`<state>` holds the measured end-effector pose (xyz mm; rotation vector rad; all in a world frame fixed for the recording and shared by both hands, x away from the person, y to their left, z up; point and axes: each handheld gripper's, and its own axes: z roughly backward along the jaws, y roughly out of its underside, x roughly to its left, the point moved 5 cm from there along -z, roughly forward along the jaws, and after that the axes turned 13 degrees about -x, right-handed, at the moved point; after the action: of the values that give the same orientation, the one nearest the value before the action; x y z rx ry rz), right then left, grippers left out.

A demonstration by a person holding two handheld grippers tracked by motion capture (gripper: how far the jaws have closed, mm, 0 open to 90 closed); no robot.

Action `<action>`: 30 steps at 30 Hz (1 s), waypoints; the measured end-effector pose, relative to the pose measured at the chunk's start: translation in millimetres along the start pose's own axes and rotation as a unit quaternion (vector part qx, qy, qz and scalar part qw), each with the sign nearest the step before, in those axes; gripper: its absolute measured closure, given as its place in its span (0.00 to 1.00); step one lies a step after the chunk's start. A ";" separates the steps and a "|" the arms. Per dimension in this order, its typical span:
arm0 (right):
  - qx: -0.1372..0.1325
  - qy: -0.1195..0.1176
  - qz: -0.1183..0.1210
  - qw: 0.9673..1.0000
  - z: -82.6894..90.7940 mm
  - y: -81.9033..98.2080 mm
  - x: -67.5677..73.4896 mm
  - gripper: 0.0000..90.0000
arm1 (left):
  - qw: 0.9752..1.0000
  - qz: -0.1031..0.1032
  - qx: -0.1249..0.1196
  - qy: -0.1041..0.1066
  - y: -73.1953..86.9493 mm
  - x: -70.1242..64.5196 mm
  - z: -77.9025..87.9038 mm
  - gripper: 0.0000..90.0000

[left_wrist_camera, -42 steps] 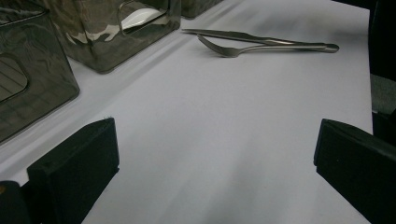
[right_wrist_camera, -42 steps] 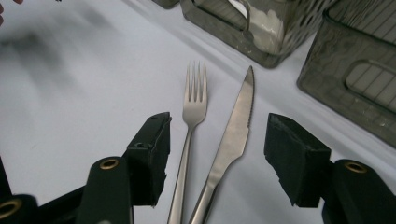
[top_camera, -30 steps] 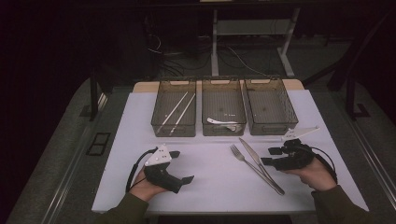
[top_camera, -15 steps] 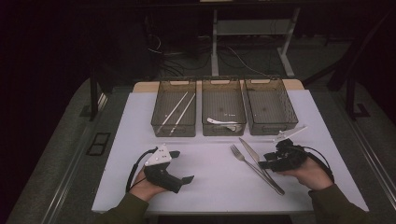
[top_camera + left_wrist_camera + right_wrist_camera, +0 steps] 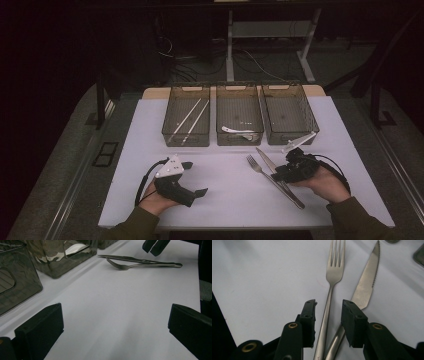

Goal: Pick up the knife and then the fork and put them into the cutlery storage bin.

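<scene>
Between the right gripper's (image 5: 328, 322) black jaws lies the fork (image 5: 329, 302) handle, with a gap on either side of it; the jaws have just been closing and the pads do not yet press on the metal. The knife (image 5: 364, 287) crosses under the fork's handle just there, its own handle running beneath the right-hand pad, so I judge that the closing jaws could catch both pieces at once, or nudge the knife and skew the fork. A thin, smooth handle lying flat on the white table (image 5: 225, 200) may also slip out from between the pads. Beyond the cutlery stand three bins (image 5: 240, 120), the rightmost (image 5: 290, 112) nearest this hand. Well apart, the left gripper (image 5: 112, 332) rests low over bare table, jaws wide and holding nothing.
</scene>
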<state>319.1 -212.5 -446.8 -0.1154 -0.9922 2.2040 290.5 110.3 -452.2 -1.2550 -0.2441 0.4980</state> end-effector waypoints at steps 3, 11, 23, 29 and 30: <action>0.012 0.000 0.003 1.000 -4.6 -1.3 0.9 0.74 | 1.000 0.003 -0.001 -0.001 -0.1 -0.2 0.0 0.00; 0.046 0.003 0.009 0.999 -17.7 -6.2 1.7 0.79 | 1.000 0.005 -0.004 0.000 0.1 -0.7 -1.0 0.00; 0.088 0.012 0.022 0.996 -34.1 -7.9 3.9 0.83 | 1.000 0.003 -0.004 0.000 -0.1 -0.7 -0.5 0.00; 0.110 0.024 0.034 0.993 -36.8 -3.8 4.5 0.85 | 1.000 0.003 -0.003 0.001 -0.1 -1.3 -0.7 0.00; 0.112 0.027 0.036 0.993 -37.3 -3.4 4.9 0.85 | 1.000 0.003 -0.003 0.001 -0.1 -1.2 -0.7 0.00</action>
<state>330.4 -184.6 -469.7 -0.1079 -0.7157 2.3496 289.8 109.1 -452.2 -1.2628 -0.2414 0.5018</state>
